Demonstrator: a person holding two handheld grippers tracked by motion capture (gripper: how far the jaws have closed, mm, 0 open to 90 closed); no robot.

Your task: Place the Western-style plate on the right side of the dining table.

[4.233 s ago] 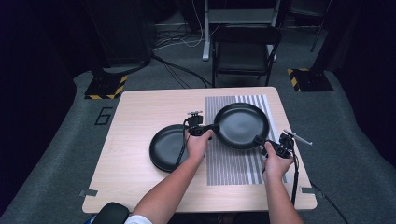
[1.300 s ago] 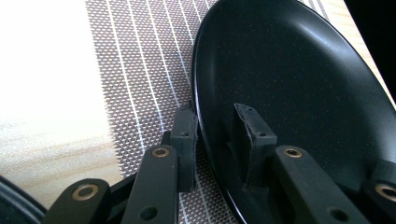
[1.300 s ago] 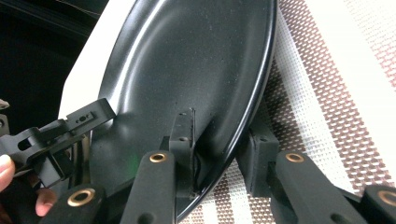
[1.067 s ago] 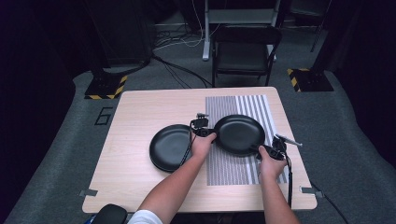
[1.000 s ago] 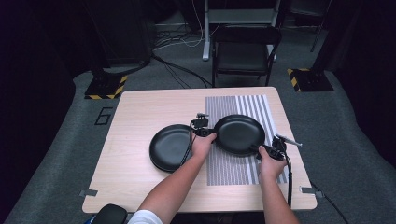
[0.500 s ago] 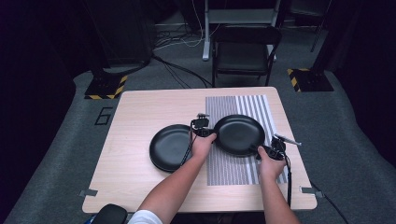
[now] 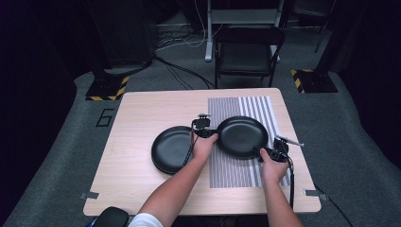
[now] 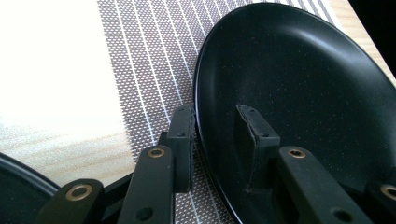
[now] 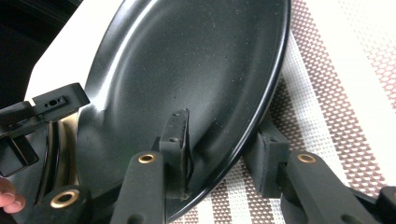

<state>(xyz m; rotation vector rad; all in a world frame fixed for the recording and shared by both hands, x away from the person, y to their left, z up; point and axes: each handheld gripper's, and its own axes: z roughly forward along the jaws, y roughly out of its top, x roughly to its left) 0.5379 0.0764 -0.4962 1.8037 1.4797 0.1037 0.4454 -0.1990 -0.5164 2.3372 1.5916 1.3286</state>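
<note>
The second black plate [image 8: 18, 186] is cut off at the left gripper view's lower-left corner.

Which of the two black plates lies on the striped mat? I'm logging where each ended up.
The right-hand black plate, between the two hand-held grippers, lies on the striped mat. The other black plate sits left of it on bare wood.

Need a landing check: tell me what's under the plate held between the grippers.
Under the black plate lies the striped placemat, on the wooden table. The mat directly beneath the plate is covered.

Table [image 7: 142, 179] lit from above, surroundings dark; gripper views overexposed white at edges.
</note>
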